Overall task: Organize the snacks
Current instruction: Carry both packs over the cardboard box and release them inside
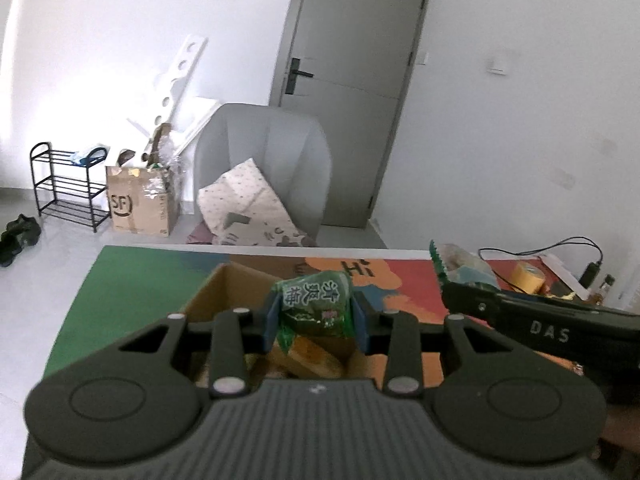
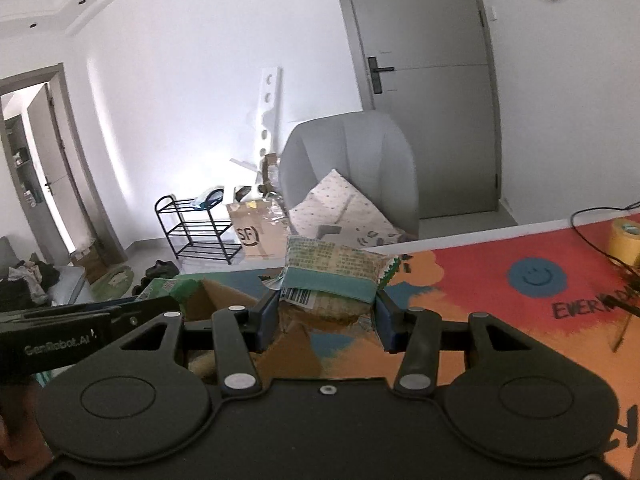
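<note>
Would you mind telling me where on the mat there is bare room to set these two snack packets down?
The green stretch of the mat left of the cardboard box is bare. So is the red area between the box and the smiley face. The far right is crowded: tape roll and cable.
</note>
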Demonstrator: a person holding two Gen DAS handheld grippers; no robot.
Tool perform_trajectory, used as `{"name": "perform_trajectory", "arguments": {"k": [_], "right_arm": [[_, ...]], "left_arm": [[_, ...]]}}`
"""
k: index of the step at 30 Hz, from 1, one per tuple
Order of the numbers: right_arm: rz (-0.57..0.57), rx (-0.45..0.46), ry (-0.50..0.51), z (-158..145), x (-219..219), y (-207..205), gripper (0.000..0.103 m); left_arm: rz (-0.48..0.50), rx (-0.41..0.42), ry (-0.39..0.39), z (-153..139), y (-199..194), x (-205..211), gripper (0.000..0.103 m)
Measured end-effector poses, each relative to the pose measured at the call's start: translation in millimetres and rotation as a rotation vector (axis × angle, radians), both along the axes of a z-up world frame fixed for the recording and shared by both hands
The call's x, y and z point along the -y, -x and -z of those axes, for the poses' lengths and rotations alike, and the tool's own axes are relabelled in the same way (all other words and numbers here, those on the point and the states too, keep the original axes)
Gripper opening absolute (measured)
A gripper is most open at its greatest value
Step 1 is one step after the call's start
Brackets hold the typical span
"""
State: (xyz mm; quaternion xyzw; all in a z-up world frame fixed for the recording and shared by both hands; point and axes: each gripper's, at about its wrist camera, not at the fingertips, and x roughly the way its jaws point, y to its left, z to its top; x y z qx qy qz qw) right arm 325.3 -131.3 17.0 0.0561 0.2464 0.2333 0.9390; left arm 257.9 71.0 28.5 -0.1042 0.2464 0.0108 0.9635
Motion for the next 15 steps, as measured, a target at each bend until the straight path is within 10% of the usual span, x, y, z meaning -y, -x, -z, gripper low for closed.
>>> {"name": "perform_trajectory", "arguments": {"k": [15], "right_arm": [[-0.128, -0.015, 0.017, -3, -47, 5, 0.047]], "left_arm": [[-0.096, -0.043, 0.038, 7, 17, -37, 0.06]]}}
